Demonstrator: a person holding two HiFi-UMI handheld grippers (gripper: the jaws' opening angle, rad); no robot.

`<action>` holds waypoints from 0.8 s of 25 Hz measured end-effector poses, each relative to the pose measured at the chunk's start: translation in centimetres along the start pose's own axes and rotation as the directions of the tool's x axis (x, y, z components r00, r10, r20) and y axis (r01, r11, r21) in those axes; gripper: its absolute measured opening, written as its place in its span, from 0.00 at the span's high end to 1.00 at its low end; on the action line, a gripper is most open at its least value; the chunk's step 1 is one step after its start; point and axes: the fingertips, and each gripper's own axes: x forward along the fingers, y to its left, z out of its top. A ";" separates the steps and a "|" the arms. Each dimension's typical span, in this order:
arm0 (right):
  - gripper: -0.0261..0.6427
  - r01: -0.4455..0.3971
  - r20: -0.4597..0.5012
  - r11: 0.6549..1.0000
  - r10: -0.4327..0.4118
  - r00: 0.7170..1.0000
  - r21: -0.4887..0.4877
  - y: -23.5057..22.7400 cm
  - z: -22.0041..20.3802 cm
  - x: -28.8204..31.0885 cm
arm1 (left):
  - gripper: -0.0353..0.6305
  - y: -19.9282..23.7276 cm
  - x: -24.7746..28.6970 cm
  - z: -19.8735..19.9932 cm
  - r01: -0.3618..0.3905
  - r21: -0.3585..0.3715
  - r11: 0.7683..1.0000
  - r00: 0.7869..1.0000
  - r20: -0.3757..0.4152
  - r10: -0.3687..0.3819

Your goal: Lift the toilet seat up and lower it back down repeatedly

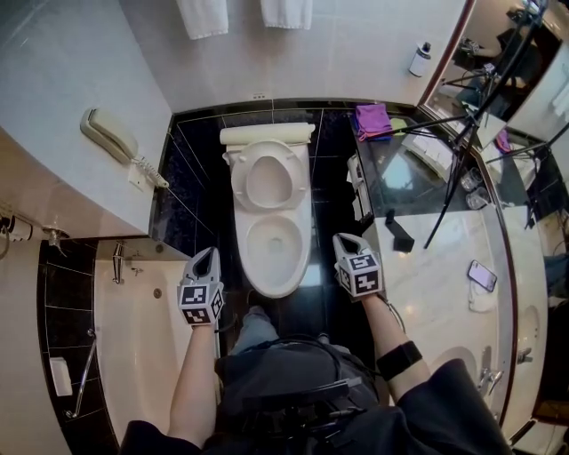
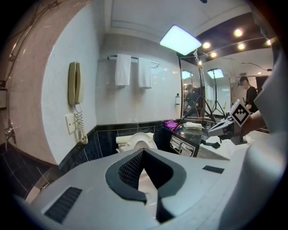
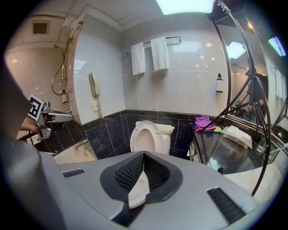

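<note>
Right now the toilet seat stands raised; the left gripper and right gripper flank the bowl, jaws pressed together, empty.

This is looking like a hotel bathroom; a white toilet is standing against the far wall with dark tiles around it; a bathtub is lying on the left; two white towels are hanging on the far wall; a phone is hanging on the left wall; a long counter with a sink is running along the right, and a big mirror is shining over it.
</note>
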 end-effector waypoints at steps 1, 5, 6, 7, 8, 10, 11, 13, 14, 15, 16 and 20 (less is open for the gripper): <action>0.93 0.005 -0.007 1.000 -0.005 1.000 -0.021 0.0 0.2 0.3 | 0.95 0.1 0.3 0.0 0.001 0.000 1.000 1.000 -0.001 -0.001; 0.90 0.019 -0.024 0.995 -0.021 0.999 -0.094 0.2 1.5 2.1 | 0.95 0.3 1.8 0.2 0.017 0.011 1.000 1.000 -0.009 -0.017; 0.89 0.024 -0.028 0.994 -0.027 0.999 -0.111 0.2 1.9 2.8 | 0.95 0.5 2.3 0.2 0.023 0.018 1.000 1.000 -0.012 -0.022; 0.88 0.028 -0.032 0.991 -0.032 0.999 -0.130 0.1 2.3 3.6 | 0.95 0.6 2.9 0.1 0.029 0.024 0.999 0.999 -0.018 -0.029; 0.86 0.029 -0.037 0.989 -0.035 0.999 -0.148 0.1 2.6 4.4 | 0.95 0.8 3.4 0.0 0.037 0.028 0.999 0.999 -0.025 -0.036; 0.83 0.027 -0.044 0.982 -0.036 0.998 -0.187 0.1 3.5 6.1 | 0.95 1.1 4.8 0.1 0.052 0.029 0.998 0.998 -0.038 -0.051; 0.83 0.025 -0.047 0.978 -0.036 0.998 -0.208 0.0 4.0 7.1 | 0.95 1.3 5.6 0.2 0.057 0.032 0.998 0.998 -0.039 -0.056; 0.78 0.022 -0.055 0.968 -0.037 0.998 -0.252 -0.4 5.1 9.3 | 0.95 1.7 7.7 0.3 0.069 0.042 0.997 0.997 -0.039 -0.068; 0.76 0.020 -0.059 0.963 -0.037 0.998 -0.268 -0.6 5.6 10.4 | 0.95 1.8 8.7 0.4 0.078 0.047 0.996 0.996 -0.040 -0.076; 0.75 0.017 -0.062 0.960 -0.036 0.997 -0.279 -0.8 6.1 11.6 | 0.95 1.9 9.8 0.4 0.088 0.053 0.995 0.995 -0.042 -0.085; 0.74 0.015 -0.066 0.958 -0.035 0.997 -0.287 -0.9 6.5 12.8 | 0.95 2.0 10.7 0.4 0.097 0.061 0.993 0.995 -0.045 -0.094; 0.67 0.009 -0.079 0.943 -0.038 0.996 -0.332 -1.5 8.0 18.2 | 0.95 2.8 14.7 0.5 0.125 0.082 0.989 0.991 -0.055 -0.121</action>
